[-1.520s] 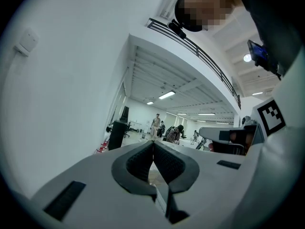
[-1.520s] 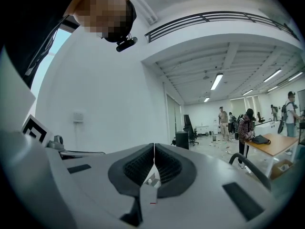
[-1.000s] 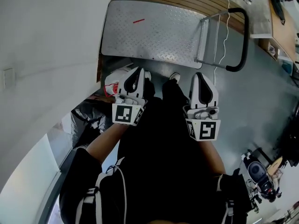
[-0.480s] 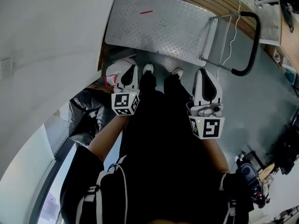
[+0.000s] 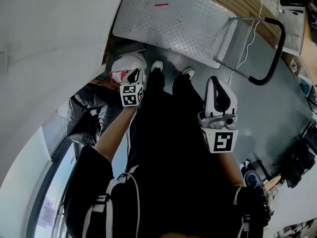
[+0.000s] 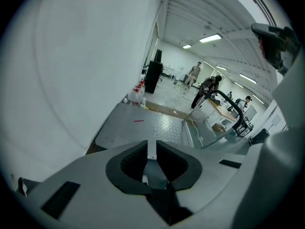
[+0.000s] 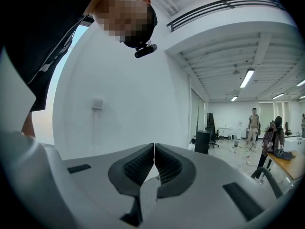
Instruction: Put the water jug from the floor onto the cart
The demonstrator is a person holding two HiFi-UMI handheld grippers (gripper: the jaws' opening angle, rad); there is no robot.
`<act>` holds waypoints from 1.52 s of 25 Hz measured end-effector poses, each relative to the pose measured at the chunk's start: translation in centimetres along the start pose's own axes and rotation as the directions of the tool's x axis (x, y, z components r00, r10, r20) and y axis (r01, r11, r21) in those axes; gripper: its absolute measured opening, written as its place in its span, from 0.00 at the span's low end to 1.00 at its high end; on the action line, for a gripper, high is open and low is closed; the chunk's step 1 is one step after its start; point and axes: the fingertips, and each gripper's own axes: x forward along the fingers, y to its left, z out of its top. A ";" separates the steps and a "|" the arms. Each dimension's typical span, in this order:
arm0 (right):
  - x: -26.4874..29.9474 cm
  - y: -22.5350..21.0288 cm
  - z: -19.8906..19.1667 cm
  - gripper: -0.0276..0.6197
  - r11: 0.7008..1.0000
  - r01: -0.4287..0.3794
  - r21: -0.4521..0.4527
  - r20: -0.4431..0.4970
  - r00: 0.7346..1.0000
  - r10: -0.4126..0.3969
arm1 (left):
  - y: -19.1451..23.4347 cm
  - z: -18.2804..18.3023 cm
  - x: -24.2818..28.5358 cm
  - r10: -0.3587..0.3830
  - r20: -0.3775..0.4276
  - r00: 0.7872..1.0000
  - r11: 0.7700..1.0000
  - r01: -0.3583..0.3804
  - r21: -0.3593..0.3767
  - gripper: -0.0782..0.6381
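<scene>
The water jug, white with a red label, stands on the floor by the white wall, just short of the cart's steel platform. My left gripper hangs low over the jug's right side and points steeply down. Its jaws are opening, with a narrow gap and nothing between them. In the left gripper view the platform lies ahead and the jug is hidden. My right gripper is held higher to the right, shut and empty; its pads meet in the right gripper view.
The cart's black push handle rises at the platform's right end. A black plastic bag lies left of the jug against the wall. The person's two shoes stand at the platform's near edge. Small bottles sit beyond the cart.
My left gripper has dropped down toward the jug and looks smaller in the head view. The right gripper has shifted only a little. The cart has slid upward in the picture.
</scene>
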 end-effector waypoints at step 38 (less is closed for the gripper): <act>2.2 1.8 -8.6 0.07 0.996 0.047 -0.076 -0.208 0.976 -0.062 | 8.5 -25.0 15.7 -0.050 -0.547 0.836 0.987 -0.041 -0.153 0.32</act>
